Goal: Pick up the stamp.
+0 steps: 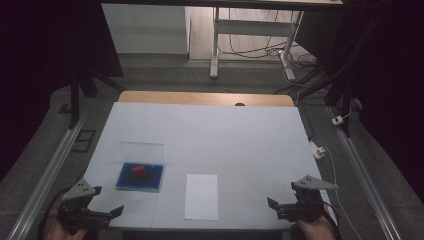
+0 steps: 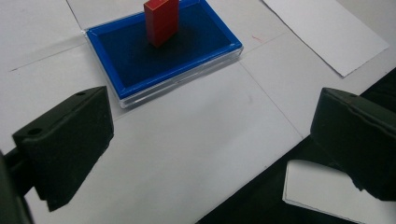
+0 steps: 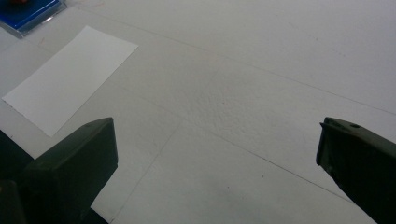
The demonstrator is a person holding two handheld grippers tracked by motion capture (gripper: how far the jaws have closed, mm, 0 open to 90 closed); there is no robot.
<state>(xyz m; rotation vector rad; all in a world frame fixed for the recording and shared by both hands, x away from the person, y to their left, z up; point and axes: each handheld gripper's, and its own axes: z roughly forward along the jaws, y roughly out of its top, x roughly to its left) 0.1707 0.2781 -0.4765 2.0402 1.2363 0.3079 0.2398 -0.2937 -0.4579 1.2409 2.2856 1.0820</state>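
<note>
Jaws of both the left gripper (image 1: 107,214) and the right gripper (image 1: 274,205) stand spread at the table's near edge, grasping nothing. Ahead of the left one, its own view shows the red block (image 2: 161,21) upright in the blue tray (image 2: 140,84); the high view adds the tray's clear lid (image 1: 142,152) behind and the white sheet (image 1: 201,196) between the grippers.

Tray (image 1: 125,181) sits on the surface (image 1: 240,135) near its left edge, toward the near side. Block (image 1: 138,170) stands upright inside the tray, about mid-tray. Clear lid (image 1: 142,152) stands at the tray's far side. Paper sheet (image 1: 201,196) lies flat right of the tray, near the near edge. Left claw (image 1: 107,214) at near left corner, right claw (image 1: 276,206) at near right corner, both well apart from tray.
</note>
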